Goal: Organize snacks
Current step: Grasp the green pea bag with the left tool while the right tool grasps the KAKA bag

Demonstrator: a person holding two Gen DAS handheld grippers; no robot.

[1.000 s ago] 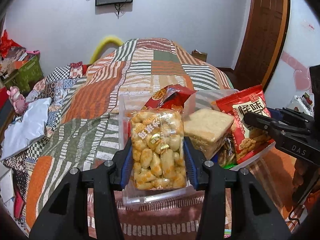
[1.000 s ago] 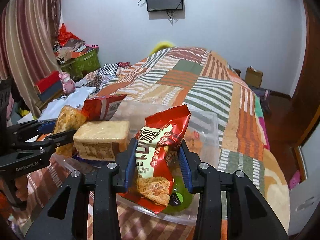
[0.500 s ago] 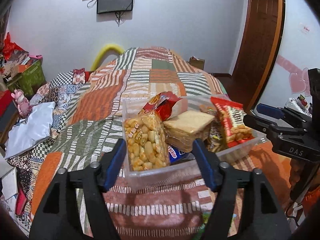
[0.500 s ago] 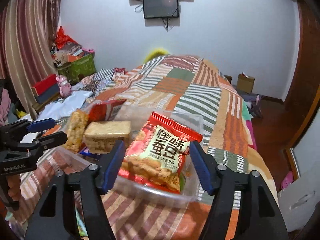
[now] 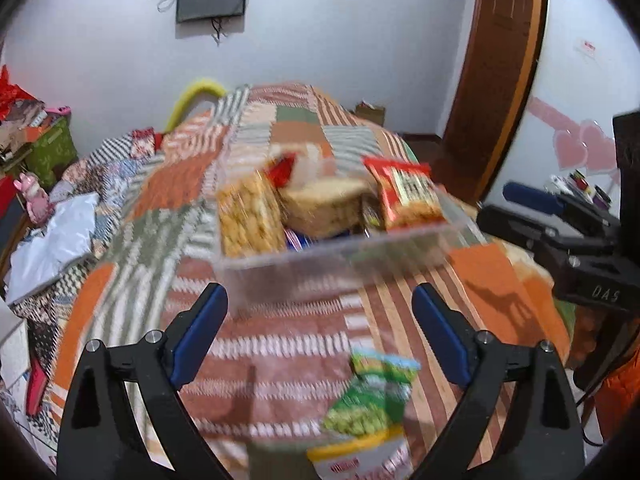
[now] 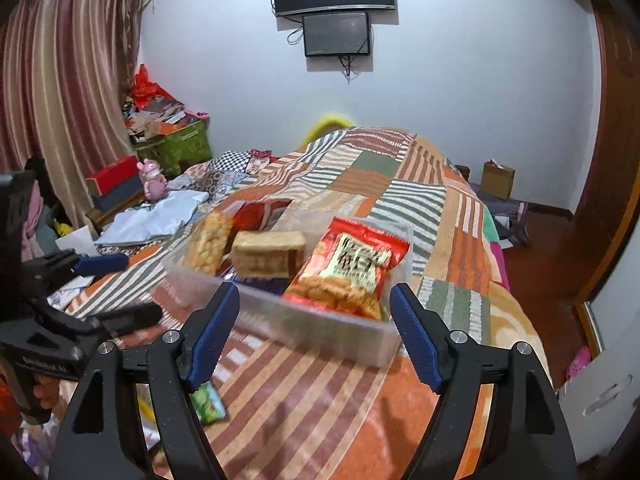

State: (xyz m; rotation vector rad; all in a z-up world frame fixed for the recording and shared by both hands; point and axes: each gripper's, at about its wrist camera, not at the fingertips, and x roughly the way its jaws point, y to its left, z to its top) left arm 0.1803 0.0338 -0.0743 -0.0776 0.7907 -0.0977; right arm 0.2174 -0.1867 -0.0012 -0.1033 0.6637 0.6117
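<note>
A clear plastic bin [image 5: 344,256] sits on the patchwork bed and shows in the right wrist view too [image 6: 320,324]. It holds a clear bag of yellow puffed snacks [image 5: 250,218], a wrapped bread block [image 5: 324,210] and a red snack bag [image 5: 406,194]; the red bag also shows in the right wrist view [image 6: 348,268]. A green snack bag [image 5: 370,396] lies on the quilt near me. My left gripper [image 5: 320,330] is open and empty, back from the bin. My right gripper [image 6: 314,330] is open and empty just before the bin.
The quilt-covered bed [image 6: 400,184] stretches to the far wall. Boxes, a pink toy [image 6: 152,178] and a curtain crowd the left side. A wooden door [image 5: 500,64] is on the right. A white cabinet [image 6: 600,380] stands at the right bed edge.
Both grippers opened, let go of the puffed snack bag and the red bag into the bin, and pulled back. The green bag has come into view.
</note>
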